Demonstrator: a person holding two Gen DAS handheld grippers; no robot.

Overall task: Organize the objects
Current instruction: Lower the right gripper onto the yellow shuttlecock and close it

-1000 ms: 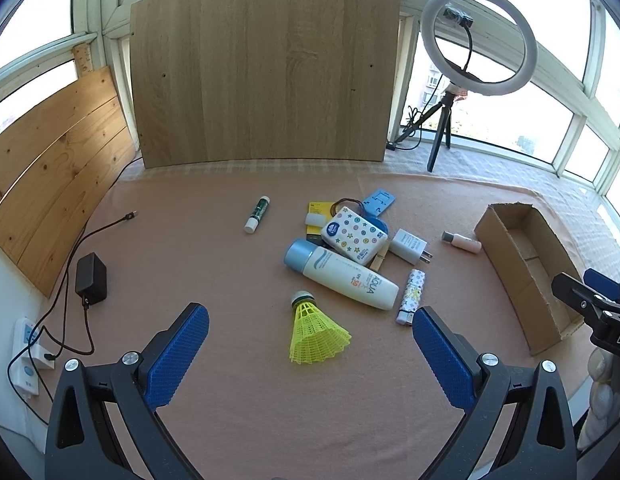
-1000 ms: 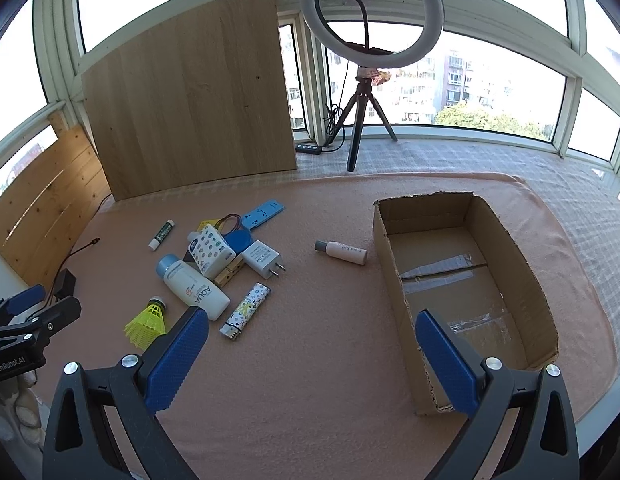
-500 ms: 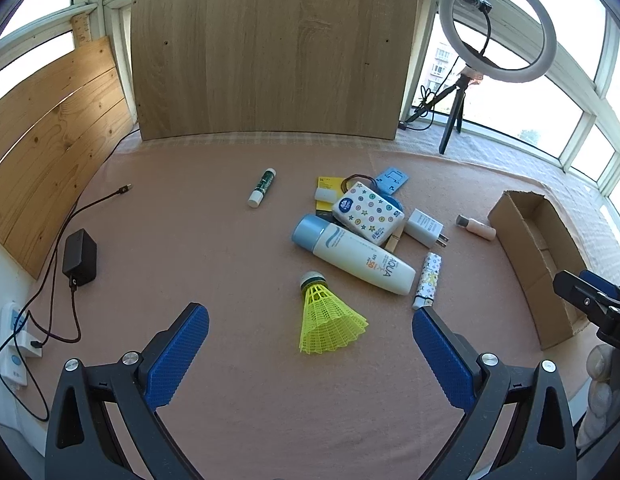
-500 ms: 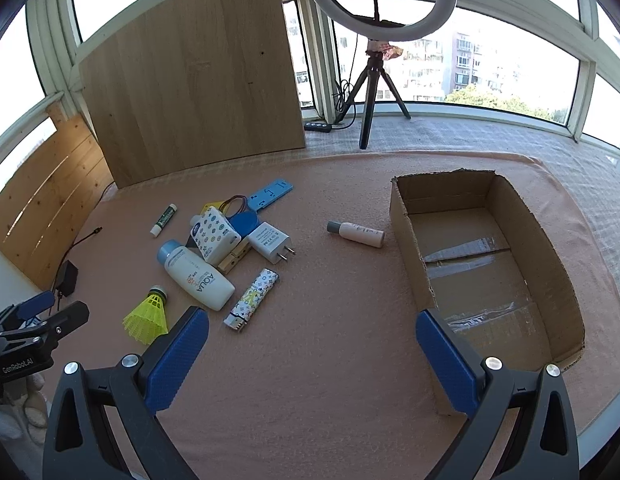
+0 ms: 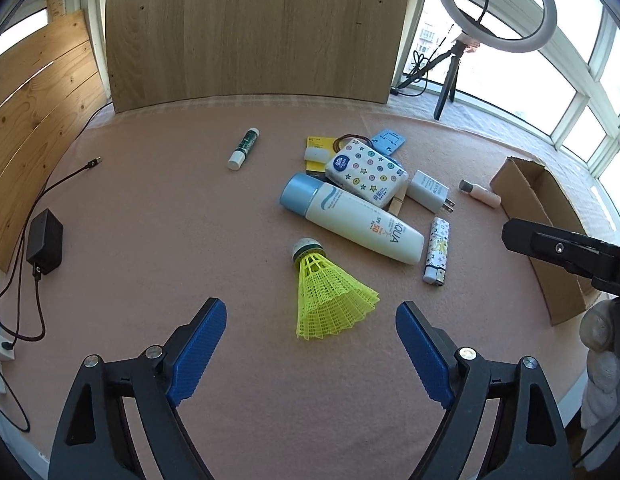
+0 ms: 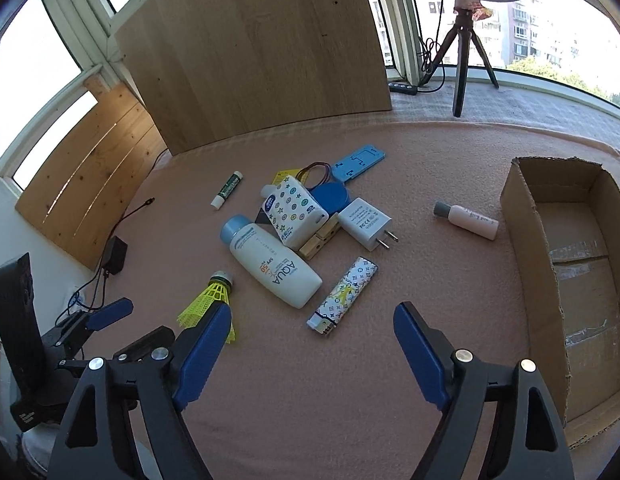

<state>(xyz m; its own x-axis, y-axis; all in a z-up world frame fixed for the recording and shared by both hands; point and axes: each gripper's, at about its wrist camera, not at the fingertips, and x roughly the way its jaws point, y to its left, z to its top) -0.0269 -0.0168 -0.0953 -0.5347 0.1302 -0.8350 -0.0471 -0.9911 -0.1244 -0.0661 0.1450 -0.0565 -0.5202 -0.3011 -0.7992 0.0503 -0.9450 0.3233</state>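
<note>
A yellow shuttlecock [image 5: 330, 296] lies on the pink cloth just ahead of my left gripper [image 5: 310, 316]; its jaws are closing, with only the skirt's near edge level with the tips and untouched. My right gripper [image 6: 312, 320] hangs over a patterned lighter [image 6: 344, 296], jaws closing, with the lighter's near end level with the tips and untouched. Behind lie a white AQUA bottle [image 5: 352, 218], a star-printed tissue pack [image 5: 366, 172], a white charger [image 6: 364, 224], a small pink bottle [image 6: 468, 220] and a green-white stick [image 5: 243, 148]. An open cardboard box [image 6: 526, 248] stands at the right.
A wooden board [image 5: 249, 28] leans at the back, plank panels [image 5: 33, 120] on the left. A black adapter [image 5: 45, 242] with its cable lies at the left edge. A ring light on a tripod [image 5: 496, 4] stands at the back right. A gloved hand [image 5: 604, 344] holds the right gripper.
Both grippers have sunk toward the cloth and tilted further down. The right one swung left, from over the box toward the pile. Both pairs of jaws stand narrower than before.
</note>
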